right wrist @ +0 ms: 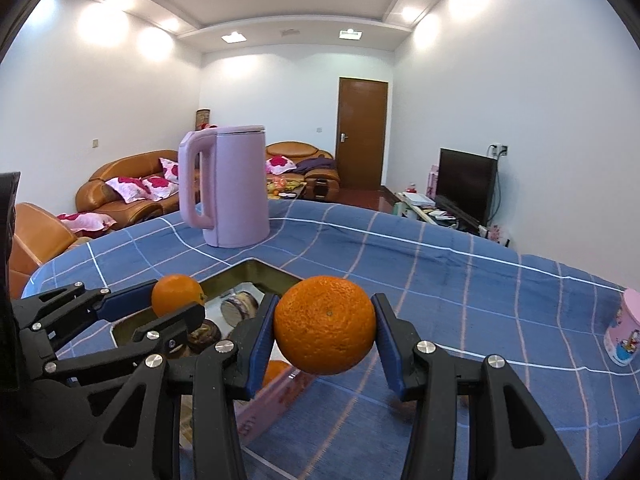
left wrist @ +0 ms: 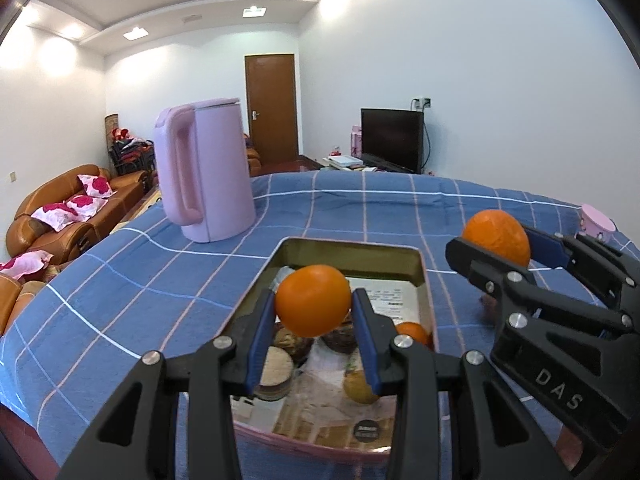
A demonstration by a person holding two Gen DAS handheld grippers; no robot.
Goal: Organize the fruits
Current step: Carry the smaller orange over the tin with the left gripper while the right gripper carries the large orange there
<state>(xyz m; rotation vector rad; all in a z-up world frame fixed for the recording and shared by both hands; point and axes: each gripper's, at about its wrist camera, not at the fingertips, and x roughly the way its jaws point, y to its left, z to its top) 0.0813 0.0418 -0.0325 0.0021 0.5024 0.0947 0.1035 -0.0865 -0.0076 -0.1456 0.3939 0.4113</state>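
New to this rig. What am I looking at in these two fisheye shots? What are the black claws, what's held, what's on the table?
There is no robot arm. A person holds one hand-held gripper in each hand, and each carries a fisheye camera looking forward along its two fingers.

In the left wrist view, the left hand-held gripper is clamped on a smooth orange above an open tin tray that already holds another orange and some round snacks.

In the right wrist view, the right hand-held gripper is clamped on a bumpy orange above the cloth beside the tray. Each view also catches the other gripper at its edge.

On the blue checked tablecloth stand a pink kettle and a pink cup.
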